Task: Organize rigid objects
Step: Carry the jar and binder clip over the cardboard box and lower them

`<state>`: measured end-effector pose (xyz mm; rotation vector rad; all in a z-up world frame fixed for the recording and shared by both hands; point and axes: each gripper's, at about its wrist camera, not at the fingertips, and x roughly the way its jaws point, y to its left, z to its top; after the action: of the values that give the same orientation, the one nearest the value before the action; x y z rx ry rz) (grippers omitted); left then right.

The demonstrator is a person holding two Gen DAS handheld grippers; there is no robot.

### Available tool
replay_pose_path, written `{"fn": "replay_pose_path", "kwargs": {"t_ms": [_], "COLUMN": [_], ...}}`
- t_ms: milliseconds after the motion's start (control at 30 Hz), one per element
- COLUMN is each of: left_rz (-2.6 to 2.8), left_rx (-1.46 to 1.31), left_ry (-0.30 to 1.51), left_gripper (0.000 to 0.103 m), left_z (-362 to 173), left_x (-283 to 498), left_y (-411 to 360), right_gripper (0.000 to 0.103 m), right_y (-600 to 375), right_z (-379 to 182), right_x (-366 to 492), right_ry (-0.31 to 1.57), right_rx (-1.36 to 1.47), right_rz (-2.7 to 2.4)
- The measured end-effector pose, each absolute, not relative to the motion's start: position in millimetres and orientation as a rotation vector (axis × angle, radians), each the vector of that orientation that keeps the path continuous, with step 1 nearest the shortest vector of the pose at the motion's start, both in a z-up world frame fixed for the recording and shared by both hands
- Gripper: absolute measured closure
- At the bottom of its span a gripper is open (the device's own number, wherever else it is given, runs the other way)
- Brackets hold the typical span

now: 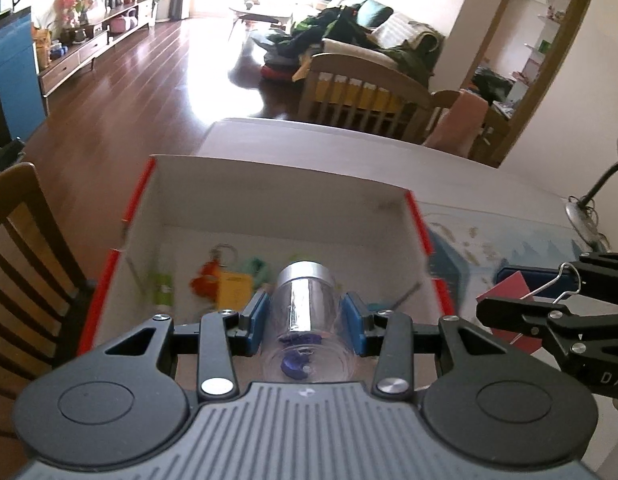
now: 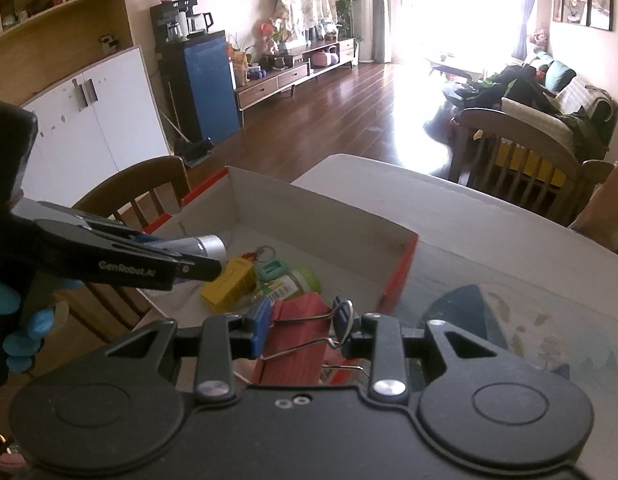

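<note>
Rigid objects were mid-delivery: the left gripper (image 1: 305, 320) clamped a clear plastic jar with a silver lid (image 1: 303, 304) over the red-edged white cardboard box (image 1: 269, 196), while the right gripper (image 2: 303, 328) pinched a red binder clip with wire handles (image 2: 297, 340) near the box's rim. Next, seemingly, each should lower inside and release.

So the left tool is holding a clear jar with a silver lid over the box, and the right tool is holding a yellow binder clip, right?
Not quite. The binder clip in the right tool is red, as the right wrist view shows. The rest holds: the left tool grips the clear jar with its silver lid over the box.
</note>
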<state>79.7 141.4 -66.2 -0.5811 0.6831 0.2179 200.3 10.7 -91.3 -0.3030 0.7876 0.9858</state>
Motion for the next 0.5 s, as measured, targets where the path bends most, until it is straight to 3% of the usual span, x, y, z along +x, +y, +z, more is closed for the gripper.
{"fn": "replay_pose_path", "kwargs": {"t_ms": [500], "left_rz": [0.269], "left_rx": [-0.533], "left_ry": [0.766], "left_gripper": [0.062], "left_z": [-111.6], "left_x": [119.1], "left_y": [185.2], "right_gripper": [0.070], "right_y": [81.8], "right_z": [-160.0], "right_x": [213.7], "right_ry": [0.837], "right_rx": [-0.439], "right_rz": [0.926]}}
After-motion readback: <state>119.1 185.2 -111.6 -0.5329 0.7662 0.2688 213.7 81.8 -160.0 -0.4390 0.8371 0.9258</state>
